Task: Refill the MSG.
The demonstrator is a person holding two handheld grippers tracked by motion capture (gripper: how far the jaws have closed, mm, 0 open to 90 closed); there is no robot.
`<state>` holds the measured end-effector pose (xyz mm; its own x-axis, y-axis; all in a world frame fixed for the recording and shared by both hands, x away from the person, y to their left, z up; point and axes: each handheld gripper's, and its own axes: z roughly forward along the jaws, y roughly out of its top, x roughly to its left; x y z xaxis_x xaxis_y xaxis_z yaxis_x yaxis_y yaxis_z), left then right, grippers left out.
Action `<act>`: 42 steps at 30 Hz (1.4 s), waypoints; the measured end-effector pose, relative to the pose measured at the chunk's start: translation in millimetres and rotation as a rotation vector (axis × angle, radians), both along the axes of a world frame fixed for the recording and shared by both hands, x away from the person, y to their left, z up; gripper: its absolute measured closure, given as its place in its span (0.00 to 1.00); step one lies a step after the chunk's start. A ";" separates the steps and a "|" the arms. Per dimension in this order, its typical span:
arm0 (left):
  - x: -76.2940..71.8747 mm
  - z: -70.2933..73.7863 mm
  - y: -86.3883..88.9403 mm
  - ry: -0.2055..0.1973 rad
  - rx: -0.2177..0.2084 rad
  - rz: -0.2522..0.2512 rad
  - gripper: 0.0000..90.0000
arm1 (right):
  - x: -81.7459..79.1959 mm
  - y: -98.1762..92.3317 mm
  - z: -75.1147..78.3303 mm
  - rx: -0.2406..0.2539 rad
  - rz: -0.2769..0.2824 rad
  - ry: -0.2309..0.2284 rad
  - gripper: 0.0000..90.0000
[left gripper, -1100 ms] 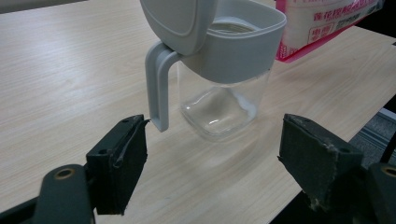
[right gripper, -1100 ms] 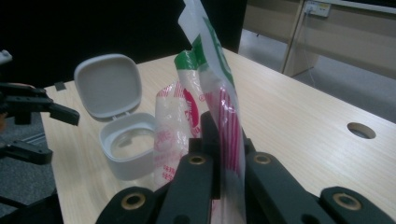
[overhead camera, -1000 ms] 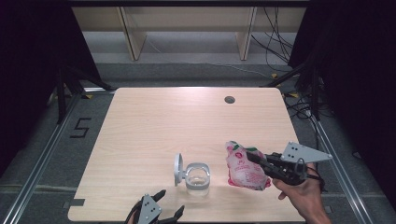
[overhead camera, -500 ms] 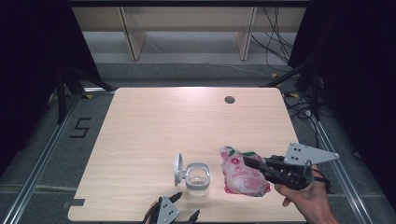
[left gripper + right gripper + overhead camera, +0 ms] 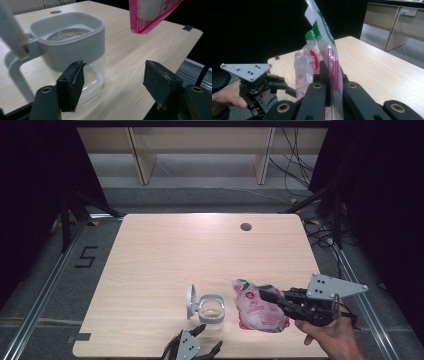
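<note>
Right gripper (image 5: 329,82) jaws clamped on pink bag (image 5: 322,57), wooden table (image 5: 372,67)

Black numeral 5 (image 5: 86,257) on the grey floor left of the table, bag print (image 5: 252,302) unreadable

Colours noted: my right gripper (image 5: 265,294) is black with a grey plate, its brass-coloured pivots plain in the right gripper view; the bag (image 5: 257,307) is clear plastic, printed pink and red, green and white at its top; the jar (image 5: 210,309) is clear glass with a pale grey collar and lid; the table (image 5: 165,265) is light wood grain; my left gripper (image 5: 113,82) has black pads.
</note>
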<state>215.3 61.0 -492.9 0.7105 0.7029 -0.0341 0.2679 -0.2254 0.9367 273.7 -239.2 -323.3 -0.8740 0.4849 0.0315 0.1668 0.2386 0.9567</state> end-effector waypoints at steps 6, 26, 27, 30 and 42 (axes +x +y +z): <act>0.6 -1.7 -22.8 -0.025 -0.038 -0.009 0.66 | -5.9 -2.7 4.1 -0.006 0.014 0.009 1.00; 9.5 0.6 -65.2 -0.080 0.009 0.040 0.96 | -9.5 5.2 8.1 -0.031 0.048 0.026 1.00; 11.0 0.2 -64.7 -0.087 0.020 0.035 0.96 | -8.6 6.3 8.4 -0.035 0.053 0.032 1.00; 11.0 -1.3 -69.2 -0.081 -0.006 0.043 0.96 | -5.6 10.0 8.5 -0.033 0.049 0.032 1.00; 17.4 0.0 -76.7 -0.121 0.050 0.089 0.94 | -4.8 3.5 10.2 -0.065 0.040 0.057 1.00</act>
